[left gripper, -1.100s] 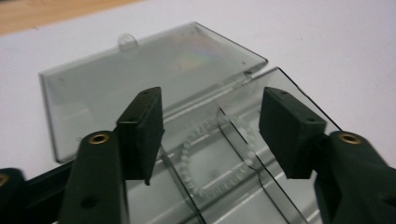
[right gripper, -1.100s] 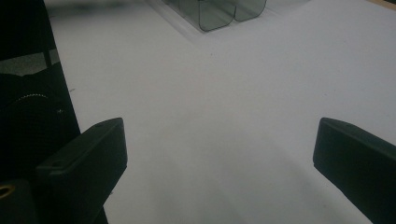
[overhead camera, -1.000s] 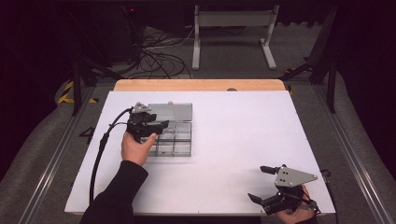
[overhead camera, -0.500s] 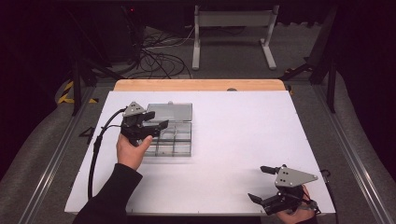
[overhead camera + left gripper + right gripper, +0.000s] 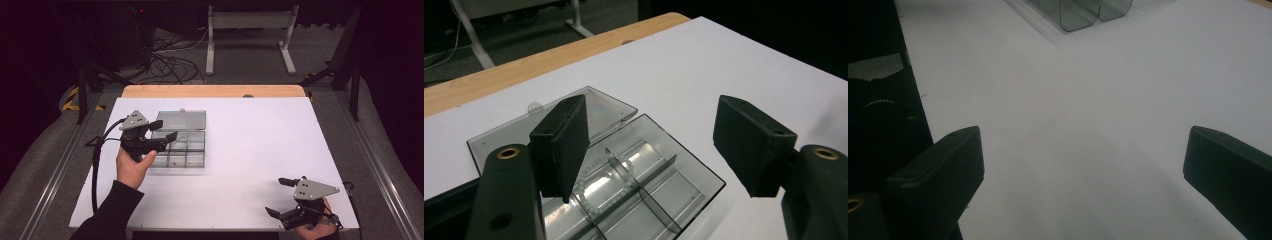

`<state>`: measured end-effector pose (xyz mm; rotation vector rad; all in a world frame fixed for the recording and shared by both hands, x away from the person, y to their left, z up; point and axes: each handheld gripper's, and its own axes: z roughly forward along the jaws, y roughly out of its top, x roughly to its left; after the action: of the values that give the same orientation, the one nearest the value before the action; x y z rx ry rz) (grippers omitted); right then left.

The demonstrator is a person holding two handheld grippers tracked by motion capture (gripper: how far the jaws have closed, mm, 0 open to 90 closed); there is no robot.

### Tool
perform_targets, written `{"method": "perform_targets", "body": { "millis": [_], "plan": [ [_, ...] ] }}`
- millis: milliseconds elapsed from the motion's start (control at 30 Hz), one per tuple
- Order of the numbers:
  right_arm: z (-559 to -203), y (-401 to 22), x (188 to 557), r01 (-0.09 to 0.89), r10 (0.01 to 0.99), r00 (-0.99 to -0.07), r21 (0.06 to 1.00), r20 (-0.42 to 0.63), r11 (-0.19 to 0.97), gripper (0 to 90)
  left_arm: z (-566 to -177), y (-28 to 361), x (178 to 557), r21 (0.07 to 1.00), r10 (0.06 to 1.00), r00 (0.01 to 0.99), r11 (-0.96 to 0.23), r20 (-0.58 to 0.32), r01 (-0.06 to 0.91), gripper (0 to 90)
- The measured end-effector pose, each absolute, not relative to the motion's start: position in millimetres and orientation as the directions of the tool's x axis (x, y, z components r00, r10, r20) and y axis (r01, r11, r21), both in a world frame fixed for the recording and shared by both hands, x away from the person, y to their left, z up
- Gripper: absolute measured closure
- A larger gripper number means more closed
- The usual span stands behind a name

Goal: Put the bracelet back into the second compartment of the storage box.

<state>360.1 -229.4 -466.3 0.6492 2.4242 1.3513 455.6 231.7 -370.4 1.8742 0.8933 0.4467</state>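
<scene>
A clear grey compartment box (image 5: 189, 152) lies on the left half of the white table, its lid (image 5: 185, 119) folded open behind it. My left gripper (image 5: 165, 131) hovers over the box's left edge and points right. Its jaws have just been opening, and they stand open with nothing between them. In the left gripper view the box (image 5: 664, 185) and lid (image 5: 509, 137) lie below the open left gripper (image 5: 651, 130). My right gripper (image 5: 276, 196) rests open near the front right corner. The right gripper view has the right gripper (image 5: 1083, 150) over bare table, with the box's corner (image 5: 1078, 12) far off.
The white table top (image 5: 260, 140) ends in a wooden strip (image 5: 215, 91) at the far side. A black cable (image 5: 95, 167) trails from the left gripper down the table's left side. Behind the table, on the floor, are a metal stand (image 5: 250, 22) and loose cables (image 5: 175, 50).
The left hand has lifted its gripper and drawn it a little to the left, off the box, with the jaws slightly wider. The right gripper has stayed put.
</scene>
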Motion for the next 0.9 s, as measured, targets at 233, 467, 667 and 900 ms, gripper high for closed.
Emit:
{"method": "perform_targets", "body": {
  "millis": [233, 467, 667, 900],
  "plan": [
    [-466.2, -229.2, 359.5, 0.244, 0.516, -0.856, 0.855, -0.032, 0.457, 3.4, -365.3, 232.3, 448.6, 0.888, 0.738, 0.672, -0.269, -0.057, 0.372, 30.8],
    [-466.5, -228.8, 360.0, 0.246, 0.517, -0.856, 0.854, -0.031, 0.458, 3.4, -360.8, 233.1, 441.2, 0.891, 0.722, 0.691, -0.292, -0.033, 0.347, 29.1],
    [-466.2, -229.3, 359.5, 0.245, 0.517, -0.855, 0.856, -0.03, 0.456, 3.4, -357.2, 234.2, 432.6, 0.903, 0.69, 0.723, -0.305, -0.009, 0.303, 28.4],
    [-466.0, -229.3, 359.4, 0.245, 0.518, -0.855, 0.856, -0.03, 0.454, 3.4, -351.9, 240.8, 417.9, 0.907, 0.652, 0.758, -0.312, -0.011, 0.282, 27.5]
  ]
}}
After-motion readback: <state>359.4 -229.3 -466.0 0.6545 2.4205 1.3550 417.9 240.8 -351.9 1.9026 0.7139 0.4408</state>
